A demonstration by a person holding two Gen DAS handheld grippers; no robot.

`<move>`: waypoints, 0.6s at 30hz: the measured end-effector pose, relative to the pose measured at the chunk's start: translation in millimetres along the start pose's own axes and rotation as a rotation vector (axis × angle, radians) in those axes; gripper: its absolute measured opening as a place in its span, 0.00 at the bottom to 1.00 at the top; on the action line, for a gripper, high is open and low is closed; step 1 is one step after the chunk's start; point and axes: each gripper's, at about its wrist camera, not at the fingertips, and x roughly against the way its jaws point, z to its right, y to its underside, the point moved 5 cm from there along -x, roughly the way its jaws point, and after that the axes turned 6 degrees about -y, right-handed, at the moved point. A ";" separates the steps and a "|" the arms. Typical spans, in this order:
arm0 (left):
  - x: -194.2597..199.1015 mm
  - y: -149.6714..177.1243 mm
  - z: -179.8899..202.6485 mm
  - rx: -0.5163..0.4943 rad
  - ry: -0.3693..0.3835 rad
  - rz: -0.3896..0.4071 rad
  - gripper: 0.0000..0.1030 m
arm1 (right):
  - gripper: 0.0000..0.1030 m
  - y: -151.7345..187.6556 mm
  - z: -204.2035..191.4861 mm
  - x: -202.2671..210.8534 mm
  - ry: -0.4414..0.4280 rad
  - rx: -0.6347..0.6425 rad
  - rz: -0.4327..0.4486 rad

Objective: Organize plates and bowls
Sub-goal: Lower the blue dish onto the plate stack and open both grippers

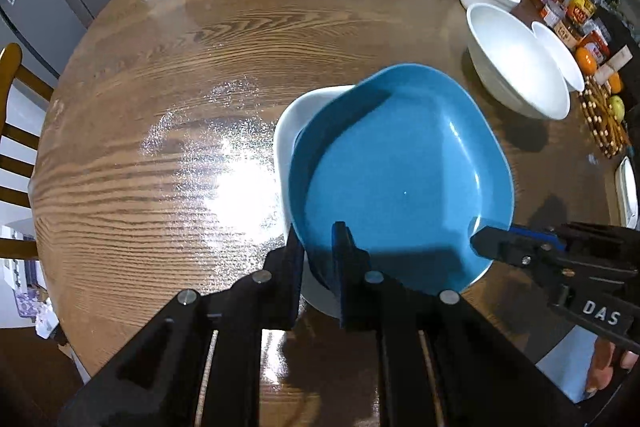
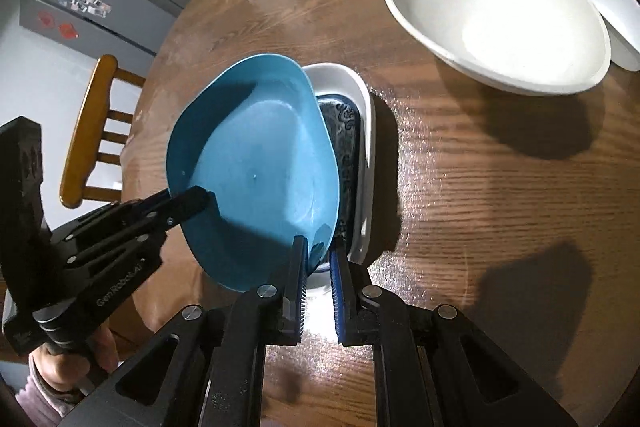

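Both grippers hold the blue plate (image 1: 400, 167): the left gripper (image 1: 320, 247) has its fingers clamped on the near rim, and the right gripper (image 2: 319, 251) has its fingers pinched on the rim at the plate's other side. Tilted, the plate sits over a white dish (image 2: 366, 131) on the desk (image 1: 160, 107). Beyond the plate stand a large white bowl (image 2: 496, 15) and two smaller white bowls.

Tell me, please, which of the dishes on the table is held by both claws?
The blue plate: the left claw and the right claw each grip its rim, tilting it over the white square dish.
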 end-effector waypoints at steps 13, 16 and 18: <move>2.9 -9.2 -15.8 0.084 0.020 -0.003 0.44 | 0.18 -3.3 9.3 7.5 0.018 -0.045 0.027; 10.2 -11.5 -22.3 0.091 0.002 0.026 0.45 | 0.21 -4.4 13.3 12.9 0.025 -0.045 0.032; 13.0 -11.9 -26.3 0.107 0.008 0.029 0.45 | 0.21 -3.4 16.2 14.2 0.028 -0.051 0.025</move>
